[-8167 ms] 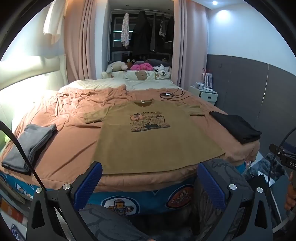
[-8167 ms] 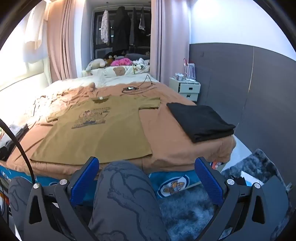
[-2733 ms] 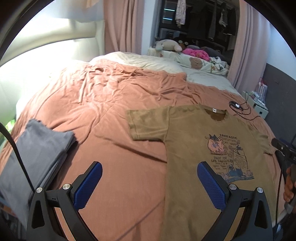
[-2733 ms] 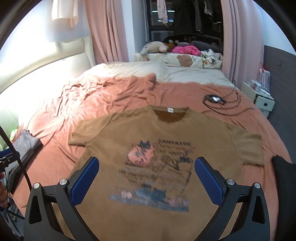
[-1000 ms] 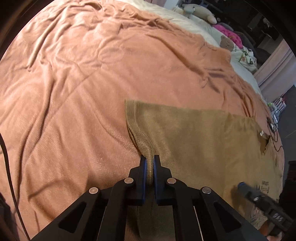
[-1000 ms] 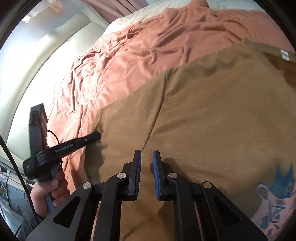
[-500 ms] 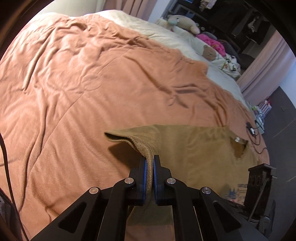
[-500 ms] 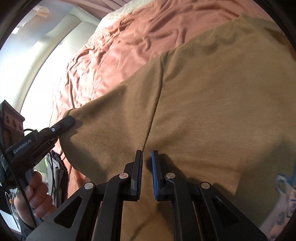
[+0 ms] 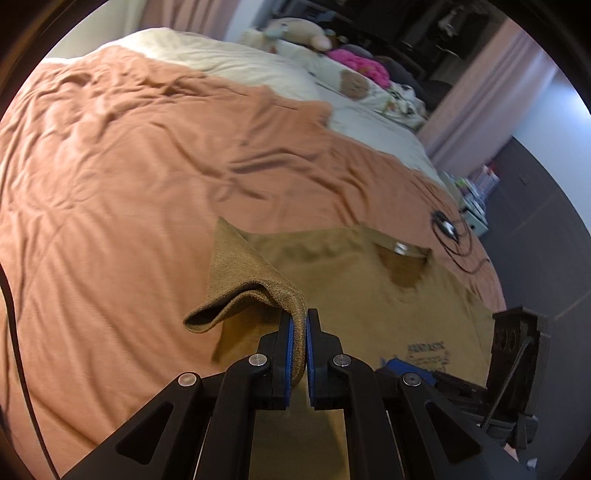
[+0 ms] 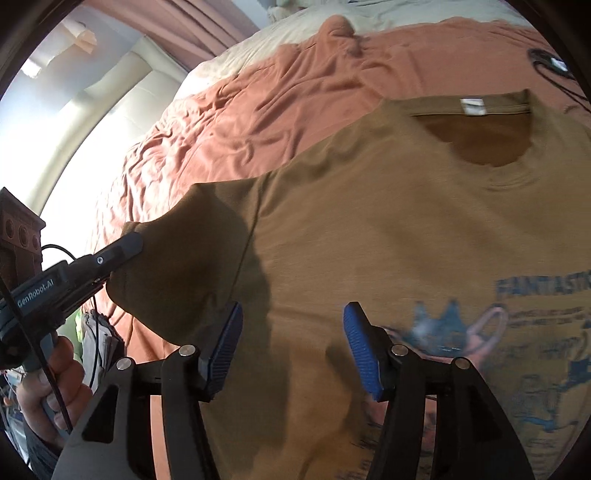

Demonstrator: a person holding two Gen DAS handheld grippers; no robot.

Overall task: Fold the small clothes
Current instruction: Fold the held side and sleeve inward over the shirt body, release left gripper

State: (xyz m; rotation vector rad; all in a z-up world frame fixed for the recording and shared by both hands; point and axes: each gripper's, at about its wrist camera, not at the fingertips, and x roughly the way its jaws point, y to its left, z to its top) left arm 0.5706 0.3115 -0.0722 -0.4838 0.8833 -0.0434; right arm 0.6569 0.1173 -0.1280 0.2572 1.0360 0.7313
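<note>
An olive-brown T-shirt [image 9: 369, 280] with a blue and pink cartoon print lies front up on the orange bedspread [image 9: 110, 166]. My left gripper [image 9: 298, 325] is shut on the shirt's left sleeve [image 9: 243, 280] and holds it lifted and folded over toward the shirt's body. In the right wrist view the shirt [image 10: 388, 229] fills the frame, and the left gripper [image 10: 122, 247] shows at the left, pinching the raised sleeve [image 10: 184, 251]. My right gripper [image 10: 291, 325] is open and empty, just above the chest of the shirt.
A cream sheet [image 9: 258, 70] with stuffed toys and pillows [image 9: 295, 33] lies at the head of the bed. A black cable with a small device [image 9: 447, 229] lies beyond the collar. A white nightstand [image 9: 472, 210] stands at the far right. Folded grey clothes [image 10: 94, 336] lie at the bed's left.
My left gripper has lifted the sleeve higher and carried it right, over the shirt. My right gripper, nearly shut before, has opened and moved toward the print.
</note>
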